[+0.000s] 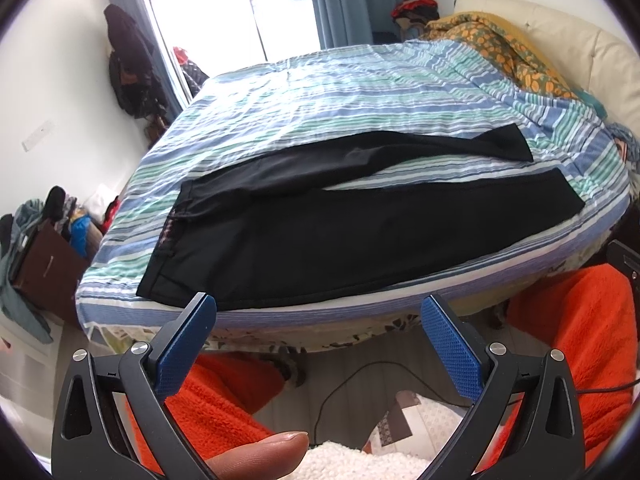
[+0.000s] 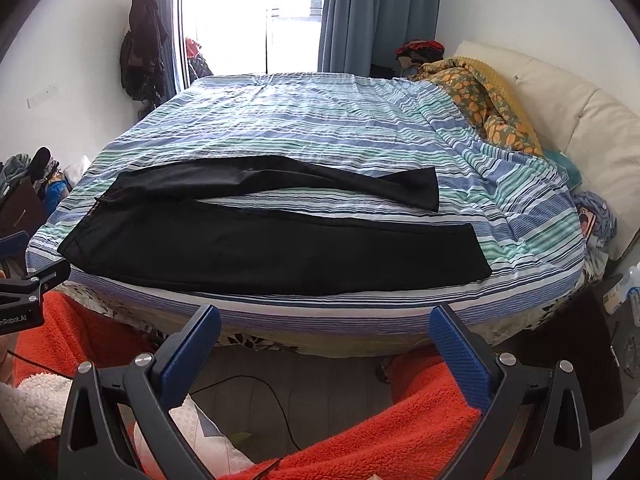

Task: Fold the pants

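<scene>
While both tools wait short of the mattress, I read the scene outward from my own fingers. Nearest, the left gripper (image 1: 318,326) stands wide and empty, its blue pads (image 1: 450,350) splayed above an orange fleece (image 1: 580,336) worn by the person; a fingertip (image 1: 260,454) shows at the bottom edge. The right gripper (image 2: 324,338) is likewise wide, holding nothing, and sits beside the left one, whose black frame enters the right view at its left margin.

Next out, the bed (image 2: 320,316) carries the pants (image 2: 280,248) on its striped cover (image 2: 300,120), close to the near edge. The pants lie flat and unfolded. Their long axis runs across both views, roughly parallel to that edge: waistband (image 1: 166,240) to my left, hems to my right. The near leg (image 1: 360,240) lies straight; the far leg (image 1: 400,148) angles away, so the two legs are apart with stripes showing between them.

I judge folding has not begun. A sound first step would be bringing one leg onto the other: left gripper pinching at the waistband, right at the hem (image 2: 432,192), lifting together so the cloth does not drag or bunch, with seams aligned before release.

Farthest, a patterned quilt (image 2: 480,100) and cream headboard (image 2: 580,120) sit right, curtains (image 2: 380,12) and window (image 2: 248,12) behind.
</scene>
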Motion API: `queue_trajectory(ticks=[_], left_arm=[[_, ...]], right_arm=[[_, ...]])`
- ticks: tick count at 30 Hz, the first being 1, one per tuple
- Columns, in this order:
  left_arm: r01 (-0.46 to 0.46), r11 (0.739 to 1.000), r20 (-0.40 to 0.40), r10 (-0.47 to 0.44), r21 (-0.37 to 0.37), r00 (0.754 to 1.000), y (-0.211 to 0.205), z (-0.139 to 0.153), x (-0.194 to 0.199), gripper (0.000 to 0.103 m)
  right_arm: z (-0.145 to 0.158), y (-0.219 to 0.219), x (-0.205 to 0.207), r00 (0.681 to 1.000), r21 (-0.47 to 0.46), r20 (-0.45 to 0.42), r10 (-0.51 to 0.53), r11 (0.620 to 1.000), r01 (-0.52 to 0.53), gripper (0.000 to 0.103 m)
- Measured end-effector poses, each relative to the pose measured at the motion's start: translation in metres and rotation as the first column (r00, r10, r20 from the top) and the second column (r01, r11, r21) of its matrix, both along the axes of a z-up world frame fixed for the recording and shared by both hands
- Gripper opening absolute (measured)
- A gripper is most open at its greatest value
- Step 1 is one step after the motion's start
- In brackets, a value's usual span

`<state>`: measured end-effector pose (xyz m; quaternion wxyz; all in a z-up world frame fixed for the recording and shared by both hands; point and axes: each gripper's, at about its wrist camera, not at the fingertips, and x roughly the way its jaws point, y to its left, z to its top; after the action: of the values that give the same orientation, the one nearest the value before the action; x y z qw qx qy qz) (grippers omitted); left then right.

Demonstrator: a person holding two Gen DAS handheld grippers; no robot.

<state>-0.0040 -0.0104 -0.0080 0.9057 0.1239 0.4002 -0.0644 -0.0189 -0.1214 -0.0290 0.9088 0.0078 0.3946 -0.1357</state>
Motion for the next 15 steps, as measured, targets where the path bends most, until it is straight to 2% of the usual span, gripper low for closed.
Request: queue_trajectory(ticks=[15], left_arm=[[0.003,1.0,-0.004,-0.003,0.002,1.0,-0.001,0.0001,-0.0009,0.102]], right_arm=[[-0.0032,0.0012,-0.0011,1.0,-0.006,-0.009,-0.005,1.0,0.005,0.103]])
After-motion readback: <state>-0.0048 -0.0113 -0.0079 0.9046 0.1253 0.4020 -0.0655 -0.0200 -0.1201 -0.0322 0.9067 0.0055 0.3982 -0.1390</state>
